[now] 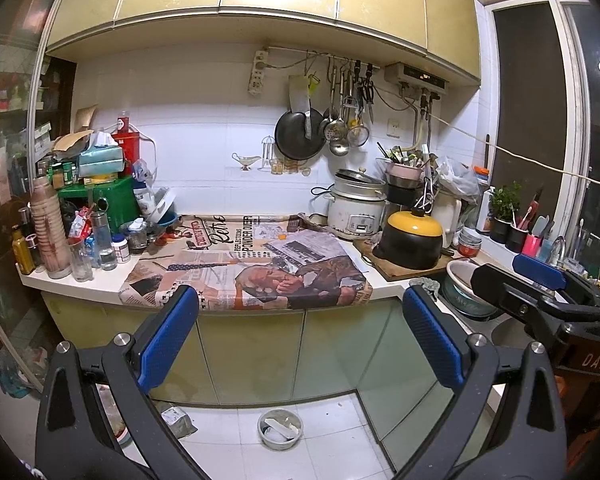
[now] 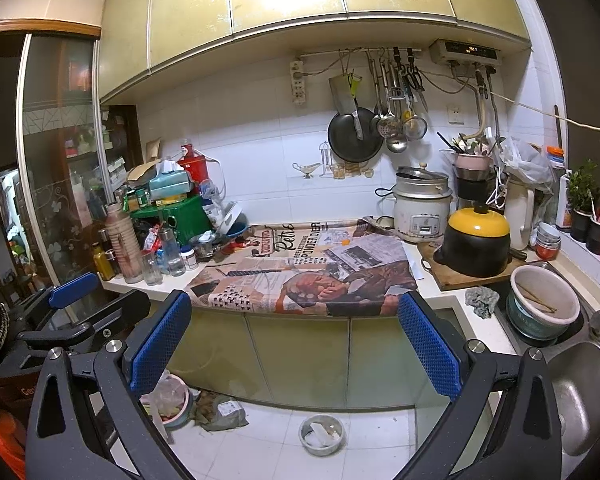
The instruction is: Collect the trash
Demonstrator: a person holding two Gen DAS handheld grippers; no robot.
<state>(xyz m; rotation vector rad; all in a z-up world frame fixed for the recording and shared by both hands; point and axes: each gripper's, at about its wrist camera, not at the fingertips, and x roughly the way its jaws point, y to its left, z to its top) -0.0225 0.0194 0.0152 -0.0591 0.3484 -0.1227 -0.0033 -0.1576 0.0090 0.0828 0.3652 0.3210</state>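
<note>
A sheet of newspaper (image 1: 256, 268) is spread over the white countertop, also in the right wrist view (image 2: 312, 268). A small orange scrap (image 1: 282, 236) and a white scrap (image 1: 309, 279) lie on it. My left gripper (image 1: 300, 312) is open and empty, held in front of the counter edge. My right gripper (image 2: 296, 316) is open and empty, beside it at the same height; it shows at the right of the left wrist view (image 1: 536, 280). On the floor stand a small bowl with paper scraps (image 1: 280, 428) and a crumpled bag (image 2: 224, 412).
Bottles, jars and a green box (image 1: 100, 204) crowd the counter's left end. A rice cooker (image 1: 356, 208), a black pot with yellow lid (image 1: 412, 240) on a wooden board and a sink with a bowl (image 2: 544, 304) fill the right. Cabinet doors (image 1: 252, 360) below.
</note>
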